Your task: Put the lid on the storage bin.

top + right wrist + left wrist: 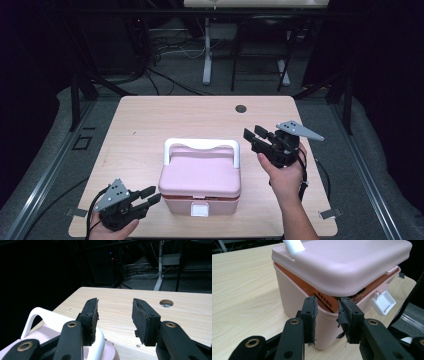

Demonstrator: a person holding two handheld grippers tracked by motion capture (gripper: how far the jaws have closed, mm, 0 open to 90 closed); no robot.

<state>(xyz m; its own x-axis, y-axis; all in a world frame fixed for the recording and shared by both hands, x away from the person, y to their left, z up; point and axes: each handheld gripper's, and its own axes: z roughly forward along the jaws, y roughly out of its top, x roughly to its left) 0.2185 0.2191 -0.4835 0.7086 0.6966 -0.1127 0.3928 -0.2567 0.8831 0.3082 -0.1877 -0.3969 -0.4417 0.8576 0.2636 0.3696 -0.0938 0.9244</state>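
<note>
Two grippers are flanking a pink plastic box (200,182) in the high view, the box sitting near the front middle of a pale wood-grain table (150,120) with rounded corners and a round cable hole (241,108) toward its far edge. The box is showing a smooth, softly rounded lid, a white arched handle (201,145) lying toward its far side, and a white latch (199,209) hanging at its front. The left gripper (149,196) is hovering just beside the box's front left corner with its jaws parted; the right gripper (255,135) is hanging just beyond the handle's right end, jaws parted too. In the left gripper view, the left gripper (328,315) is pointing at the box (294,297) with its rubber-padded black jaws a narrow gap apart, the pads frayed at their edges; the lid (347,262) is sitting slightly raised, an orange printed lining showing in the gap, and the white latch (383,302) is hanging loose. In the right gripper view, the right gripper (115,315) is holding its jaws wide and empty above the bare table (180,315), with the glossy white handle (45,317) curving beneath its left jaw.
</note>
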